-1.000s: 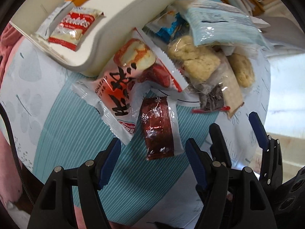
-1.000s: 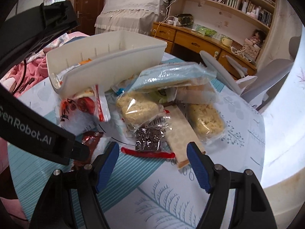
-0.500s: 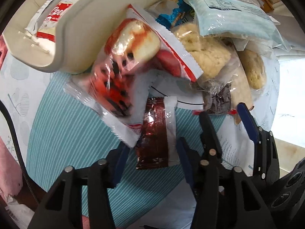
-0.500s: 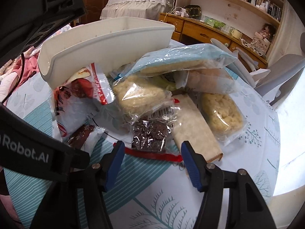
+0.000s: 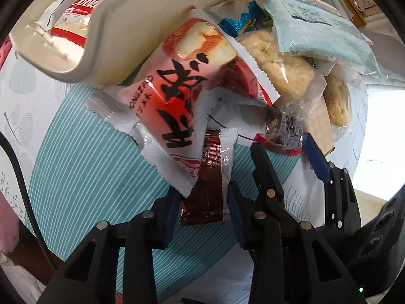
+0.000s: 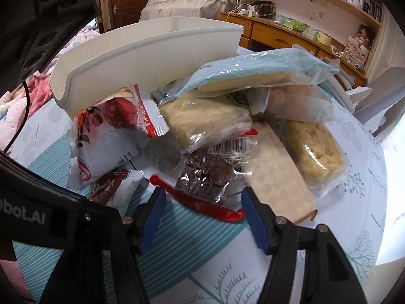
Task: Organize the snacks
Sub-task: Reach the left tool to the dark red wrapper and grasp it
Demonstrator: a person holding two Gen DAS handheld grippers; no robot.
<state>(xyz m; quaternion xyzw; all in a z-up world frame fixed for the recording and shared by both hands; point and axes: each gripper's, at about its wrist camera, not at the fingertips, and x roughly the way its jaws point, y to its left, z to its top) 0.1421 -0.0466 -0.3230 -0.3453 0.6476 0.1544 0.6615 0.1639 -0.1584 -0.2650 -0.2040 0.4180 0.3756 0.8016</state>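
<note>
A pile of wrapped snacks lies on the round table beside a white bin (image 5: 131,22) that holds a red cookie pack (image 5: 76,12). My left gripper (image 5: 202,210) is open, its blue pads on either side of the near end of a dark brown sachet (image 5: 210,177). A red-and-white cake packet (image 5: 182,96) overlaps the sachet's far end. My right gripper (image 6: 202,212) is open, its pads flanking a clear-wrapped brownie (image 6: 205,174) with a red seal strip (image 6: 202,202). The right gripper's fingers (image 5: 314,157) also show in the left wrist view.
Pale biscuit packs (image 6: 316,149), a cracker bar (image 6: 276,177) and a light blue packet (image 6: 255,68) are stacked behind the brownie. The white bin (image 6: 152,58) stands at the back left. The tablecloth (image 5: 88,177) is teal-striped. A chair (image 6: 384,86) stands beyond the table's right edge.
Both grippers have moved forward into the pile. The left jaws have narrowed around the brown sachet. The right jaws have narrowed and now flank the brownie.
</note>
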